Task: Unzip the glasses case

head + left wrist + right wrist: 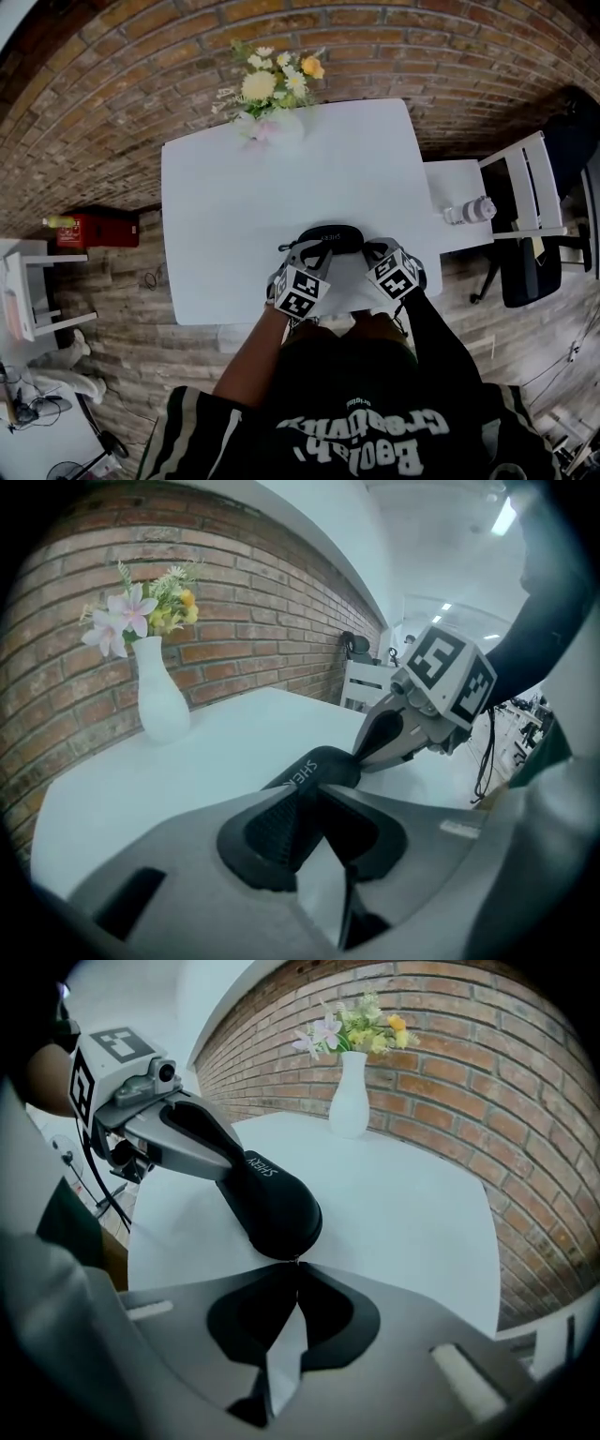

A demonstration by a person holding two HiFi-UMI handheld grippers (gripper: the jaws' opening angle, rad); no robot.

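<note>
A vase of flowers (271, 124) stands at the far edge of the white worktop (234, 206). At the near edge, the left tool (305, 249) is nearly closed, its pads clamped on the left end of the black glasses case (330, 233). The right tool (372, 251) has its jaws pressed fully together, tips touching the case's right end. Whether they pinch the zipper pull is too small to tell.

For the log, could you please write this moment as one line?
left gripper: shut on glasses case | right gripper: shut at case end
</note>
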